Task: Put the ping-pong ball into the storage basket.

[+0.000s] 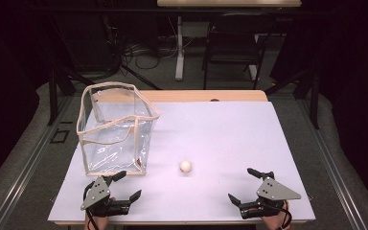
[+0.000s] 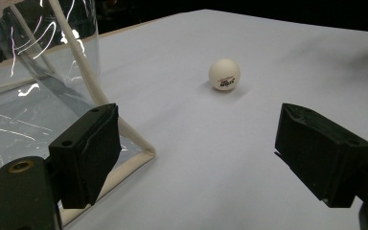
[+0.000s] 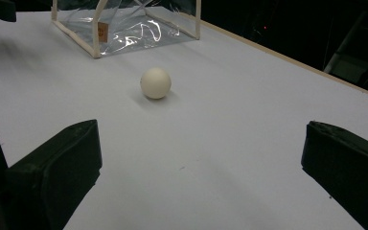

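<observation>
A small white ball lies on the white table top, a little right of a clear plastic bag with cream trim that stands open at the table's left. My left gripper rests near the front edge just below the bag, its jaws wide apart with nothing between them. At the front right my right gripper is open too, empty, with the ball well ahead of it.
Beyond the table's far edge stand a dark chair and a white desk leg, with cables on the floor. Dark curtains close in both sides. Bare white surface stretches across the table's middle and right.
</observation>
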`<action>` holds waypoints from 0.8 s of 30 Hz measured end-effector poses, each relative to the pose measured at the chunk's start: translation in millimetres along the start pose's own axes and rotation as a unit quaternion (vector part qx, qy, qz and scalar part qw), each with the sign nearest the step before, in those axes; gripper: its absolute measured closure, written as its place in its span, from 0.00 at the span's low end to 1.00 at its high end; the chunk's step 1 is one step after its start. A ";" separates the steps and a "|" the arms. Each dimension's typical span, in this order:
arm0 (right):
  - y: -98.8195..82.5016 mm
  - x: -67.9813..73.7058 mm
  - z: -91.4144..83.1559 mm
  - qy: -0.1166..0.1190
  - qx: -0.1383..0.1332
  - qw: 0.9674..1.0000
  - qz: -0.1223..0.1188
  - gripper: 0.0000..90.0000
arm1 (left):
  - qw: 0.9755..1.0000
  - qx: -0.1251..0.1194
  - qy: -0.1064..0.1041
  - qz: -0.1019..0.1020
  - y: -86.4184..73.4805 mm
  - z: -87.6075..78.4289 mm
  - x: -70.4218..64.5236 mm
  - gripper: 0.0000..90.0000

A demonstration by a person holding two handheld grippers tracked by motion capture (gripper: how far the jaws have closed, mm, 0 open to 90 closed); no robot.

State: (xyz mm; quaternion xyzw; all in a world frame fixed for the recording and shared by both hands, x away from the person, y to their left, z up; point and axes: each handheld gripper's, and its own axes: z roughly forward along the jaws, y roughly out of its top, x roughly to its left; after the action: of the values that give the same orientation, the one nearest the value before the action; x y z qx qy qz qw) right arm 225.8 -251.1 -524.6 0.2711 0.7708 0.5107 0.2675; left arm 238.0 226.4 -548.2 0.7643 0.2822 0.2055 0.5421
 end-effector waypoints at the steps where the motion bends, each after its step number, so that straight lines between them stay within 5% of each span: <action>1: -0.1 0.0 0.1 0.000 0.000 1.000 0.001 0.00 | 1.000 0.000 0.001 0.001 -0.1 0.4 -0.2 0.18; 24: 15.5 -0.4 13.3 0.017 0.014 1.000 0.001 0.00 | 1.000 0.008 -0.002 0.001 -1.2 3.4 -1.0 0.18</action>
State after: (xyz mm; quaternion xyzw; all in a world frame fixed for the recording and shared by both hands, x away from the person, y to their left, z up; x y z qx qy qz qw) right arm 237.5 -237.8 -514.5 0.2666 0.7823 0.5044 0.2499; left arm 239.1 223.6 -550.4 0.7696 0.2822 0.2022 0.5360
